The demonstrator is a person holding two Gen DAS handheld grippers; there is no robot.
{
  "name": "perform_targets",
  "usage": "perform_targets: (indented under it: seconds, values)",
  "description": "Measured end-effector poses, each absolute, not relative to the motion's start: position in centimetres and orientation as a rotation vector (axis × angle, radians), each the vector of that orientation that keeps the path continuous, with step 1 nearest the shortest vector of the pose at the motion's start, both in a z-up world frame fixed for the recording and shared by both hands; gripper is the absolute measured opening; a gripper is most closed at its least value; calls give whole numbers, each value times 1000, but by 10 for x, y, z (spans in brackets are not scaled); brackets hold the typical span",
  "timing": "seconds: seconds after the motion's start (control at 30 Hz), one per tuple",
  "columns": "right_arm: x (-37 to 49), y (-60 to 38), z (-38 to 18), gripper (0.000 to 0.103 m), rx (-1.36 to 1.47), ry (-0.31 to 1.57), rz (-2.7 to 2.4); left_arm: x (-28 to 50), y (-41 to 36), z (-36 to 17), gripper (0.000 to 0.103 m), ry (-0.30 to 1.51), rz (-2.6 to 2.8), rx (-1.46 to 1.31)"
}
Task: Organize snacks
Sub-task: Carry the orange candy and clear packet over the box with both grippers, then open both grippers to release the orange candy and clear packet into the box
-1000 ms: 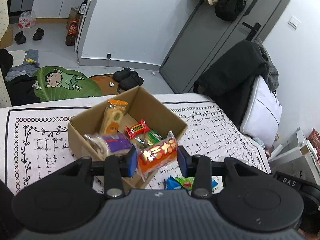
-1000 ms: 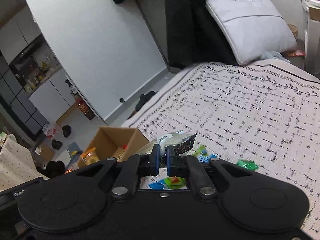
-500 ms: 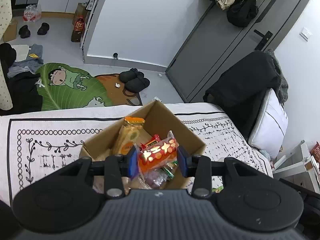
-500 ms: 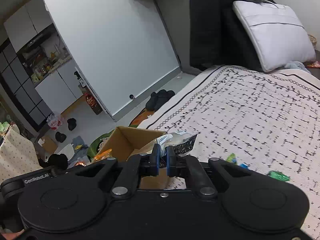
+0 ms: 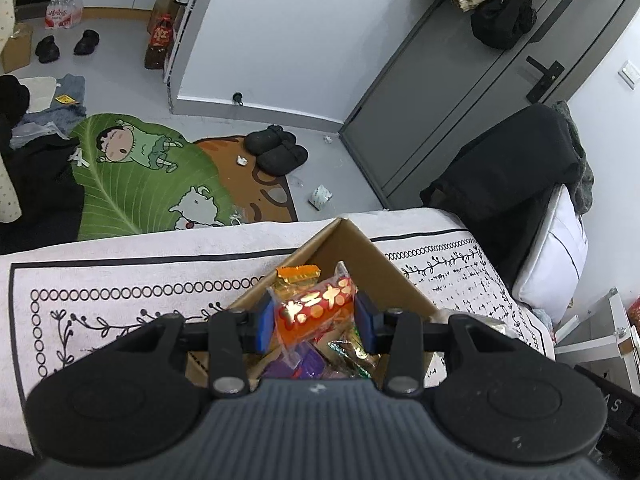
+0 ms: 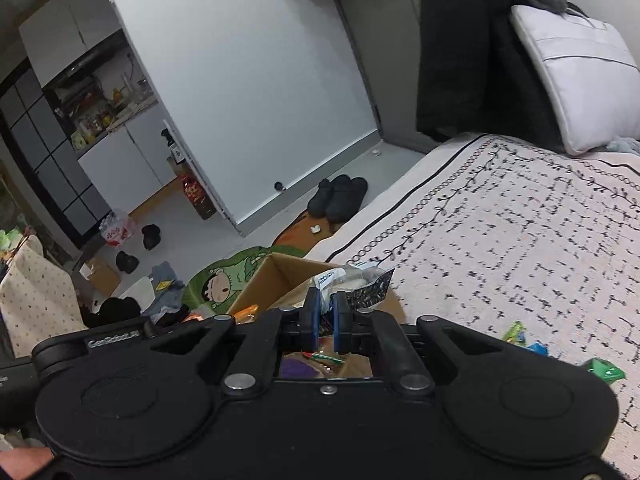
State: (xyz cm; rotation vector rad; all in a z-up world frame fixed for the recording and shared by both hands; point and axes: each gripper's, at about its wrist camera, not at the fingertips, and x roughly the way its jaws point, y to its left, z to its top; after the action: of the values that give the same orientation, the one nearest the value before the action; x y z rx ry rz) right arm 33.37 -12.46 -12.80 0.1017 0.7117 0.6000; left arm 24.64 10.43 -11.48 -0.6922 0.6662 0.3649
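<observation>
An open cardboard box (image 5: 362,254) sits on the bed's patterned blanket, with an orange packet (image 5: 298,274) and other wrapped snacks inside. My left gripper (image 5: 316,318) is shut on a red and orange snack packet (image 5: 316,312) with gold characters and hangs directly over the box. In the right wrist view my right gripper (image 6: 326,314) is shut on a clear and black-patterned snack bag (image 6: 356,282), held above the same box (image 6: 276,276). A purple wrapper (image 6: 296,366) shows in the box below it.
Loose green and blue wrapped sweets (image 6: 600,368) lie on the blanket (image 6: 520,248) to the right. A pillow (image 6: 576,76) and dark clothes sit at the bed's head. Beyond the bed edge are a cartoon floor mat (image 5: 140,176), black slippers (image 5: 278,152) and a grey door (image 5: 460,80).
Both grippers moved toward the box with their snacks still gripped. The box now lies right under the left gripper, and the right gripper has come over the box from the bed's middle.
</observation>
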Motion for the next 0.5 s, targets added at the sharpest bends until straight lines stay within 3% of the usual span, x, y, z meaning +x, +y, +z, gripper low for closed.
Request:
perform_targets:
  seconds: [0.33, 0.5]
  values:
    - [334, -110, -140, 6, 70, 752, 611, 265, 109, -123, 41, 682, 358, -707]
    - [335, -109, -142, 6, 72, 754, 615, 269, 109, -123, 48, 678, 333, -736]
